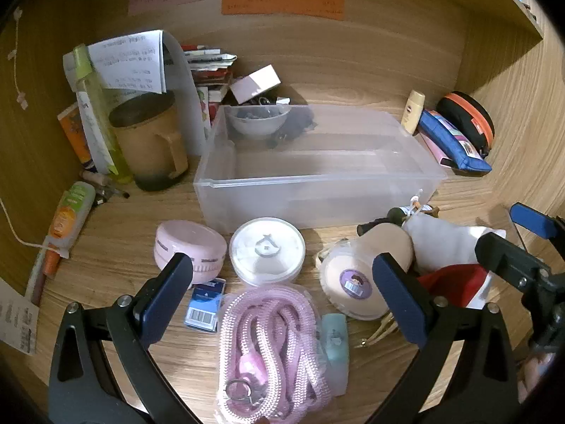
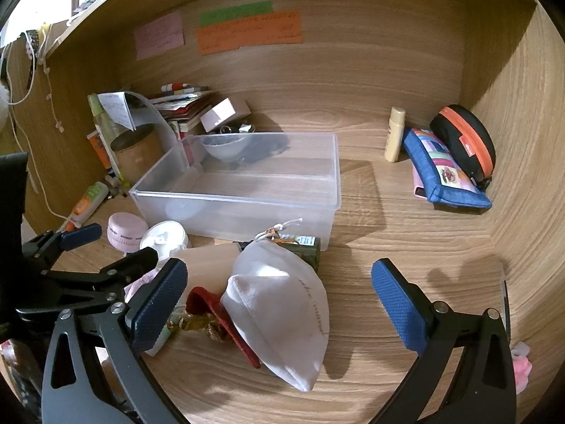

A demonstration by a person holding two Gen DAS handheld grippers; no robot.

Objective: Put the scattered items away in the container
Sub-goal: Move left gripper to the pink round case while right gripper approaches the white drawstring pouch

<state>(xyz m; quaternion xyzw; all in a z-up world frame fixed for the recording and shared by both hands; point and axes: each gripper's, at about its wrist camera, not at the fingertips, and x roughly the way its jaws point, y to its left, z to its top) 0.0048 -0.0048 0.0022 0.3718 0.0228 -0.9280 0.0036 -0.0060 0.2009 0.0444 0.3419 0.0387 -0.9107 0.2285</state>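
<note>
A clear plastic container (image 1: 317, 180) stands on the wooden desk, seen also in the right wrist view (image 2: 240, 194). In front of it lie a pink round case (image 1: 190, 247), a white round tin (image 1: 267, 251), a beige puff (image 1: 356, 279), a bagged pink rope (image 1: 268, 346), a small blue packet (image 1: 204, 307), a teal item (image 1: 335, 339) and a white drawstring pouch (image 2: 282, 304) over a red piece (image 2: 219, 314). My left gripper (image 1: 282, 293) is open above the rope. My right gripper (image 2: 279, 300) is open around the pouch.
A tan mug (image 1: 152, 137), bottles, papers and books stand at the back left. A white bowl (image 1: 257, 120) sits behind the container. A cream bottle (image 2: 395, 134), a blue pouch (image 2: 445, 173) and a black-orange case (image 2: 466, 141) lie at the back right.
</note>
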